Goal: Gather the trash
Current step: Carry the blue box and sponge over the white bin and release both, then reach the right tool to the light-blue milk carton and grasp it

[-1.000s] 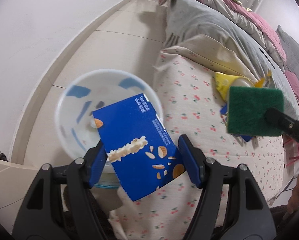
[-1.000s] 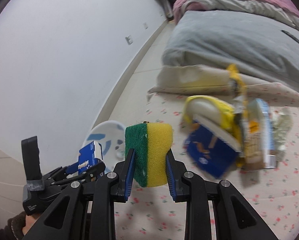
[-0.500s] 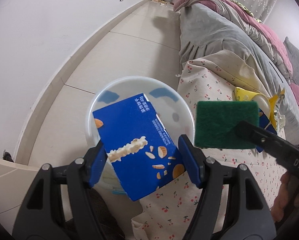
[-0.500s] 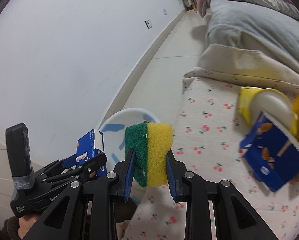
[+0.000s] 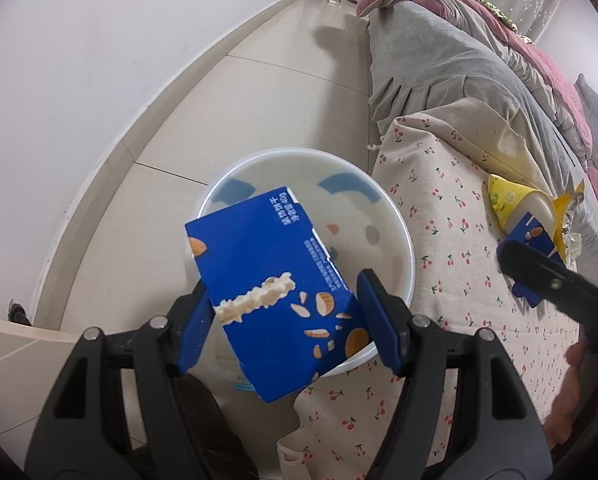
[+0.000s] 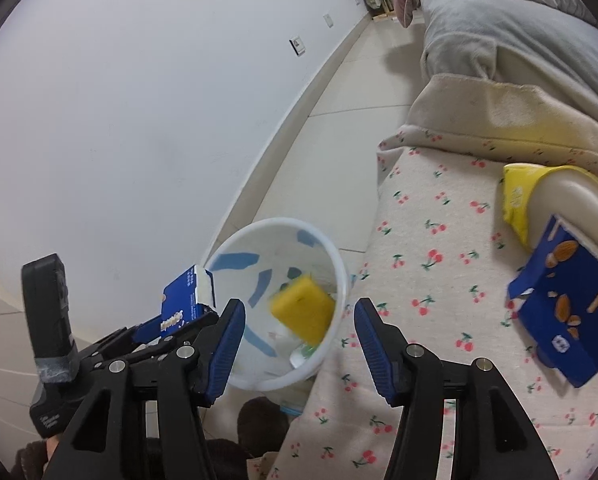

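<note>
Left gripper [image 5: 283, 320] pinches the blue biscuit box [image 5: 271, 296] between its pads, though the pad at 3 o'clock appears just clear of the carton's edge. That box's long axis runs from 11 o'clock down to 5 o'clock, and it hangs directly over the white bin [image 5: 407, 240], so I judge that letting go would send it straight in. Right gripper [image 6: 297, 340] stands spread with nothing between its pads; the yellow sponge [image 6: 303, 312] is blurred inside the bin's mouth at 12 o'clock from it. At 3 o'clock, on the cherry-print sheet [image 6: 439, 240], lie a second blue box [image 6: 567, 304] and a yellow pouch [image 6: 519, 196], nearer the right gripper.
</note>
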Available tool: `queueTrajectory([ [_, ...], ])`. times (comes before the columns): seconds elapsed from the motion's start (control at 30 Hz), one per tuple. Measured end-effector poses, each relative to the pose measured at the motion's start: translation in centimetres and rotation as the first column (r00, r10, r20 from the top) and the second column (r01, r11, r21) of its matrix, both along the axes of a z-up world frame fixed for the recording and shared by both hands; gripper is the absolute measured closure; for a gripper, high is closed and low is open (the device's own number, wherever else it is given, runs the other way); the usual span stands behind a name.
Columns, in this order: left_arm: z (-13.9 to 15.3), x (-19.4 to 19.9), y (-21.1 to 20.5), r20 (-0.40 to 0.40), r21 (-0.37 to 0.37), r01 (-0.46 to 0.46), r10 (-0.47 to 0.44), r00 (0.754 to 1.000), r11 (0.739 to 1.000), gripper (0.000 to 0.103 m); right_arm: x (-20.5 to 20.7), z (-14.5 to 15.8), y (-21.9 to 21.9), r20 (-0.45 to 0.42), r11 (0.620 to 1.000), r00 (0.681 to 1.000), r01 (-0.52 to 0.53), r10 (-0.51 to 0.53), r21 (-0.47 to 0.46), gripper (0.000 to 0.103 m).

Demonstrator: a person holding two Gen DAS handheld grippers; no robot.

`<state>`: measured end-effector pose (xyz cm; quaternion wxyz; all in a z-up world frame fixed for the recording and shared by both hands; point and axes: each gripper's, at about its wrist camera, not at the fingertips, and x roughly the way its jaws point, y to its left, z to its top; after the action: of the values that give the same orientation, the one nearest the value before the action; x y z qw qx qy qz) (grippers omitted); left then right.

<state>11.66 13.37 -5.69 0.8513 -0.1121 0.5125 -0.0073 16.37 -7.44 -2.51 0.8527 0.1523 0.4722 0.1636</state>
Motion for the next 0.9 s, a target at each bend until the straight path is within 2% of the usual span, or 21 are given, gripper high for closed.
queueTrajectory([
  [0.13, -0.2, 0.2, 0.0, -0.005, 0.010, -0.005, 0.005, 1.000, 1.000, 0.033, -1.0, 1.1, -1.2, 0.017, 1.000, 1.000, 0.015, -0.014, -0.021, 0.043],
  [0.23, -0.1, 0.3, -0.1, -0.008, 0.045, -0.017, 0.018, 1.000, 0.999, 0.030, -1.9, 2.0, -2.3, 0.034, 0.999, 0.999, 0.034, -0.033, -0.040, 0.040],
  [0.27, -0.2, 0.4, -0.2, -0.017, 0.065, -0.026, 0.027, 0.999, 0.998, 0.022, -2.3, 2.5, -2.7, 0.042, 0.998, 0.998, 0.042, -0.040, -0.047, 0.039],
  [0.33, -0.2, 0.5, -0.2, -0.031, 0.098, -0.050, 0.053, 0.998, 0.994, 0.012, -2.9, 3.1, -3.6, 0.055, 0.997, 0.997, 0.055, -0.052, -0.055, 0.038],
  [0.6, 0.2, 0.4, -1.7, -0.032, 0.093, -0.024, 0.027, 0.999, 0.995, 0.010, -5.4, 4.8, -7.4, 0.100, 0.989, 0.989, 0.120, -0.111, -0.089, 0.035],
  [0.9, 1.0, 0.6, -4.5, -0.029, 0.070, 0.027, -0.025, 0.999, 0.997, 0.009, -6.7, 5.7, -13.3, 0.091, 0.968, 0.970, 0.234, -0.227, -0.085, 0.034],
])
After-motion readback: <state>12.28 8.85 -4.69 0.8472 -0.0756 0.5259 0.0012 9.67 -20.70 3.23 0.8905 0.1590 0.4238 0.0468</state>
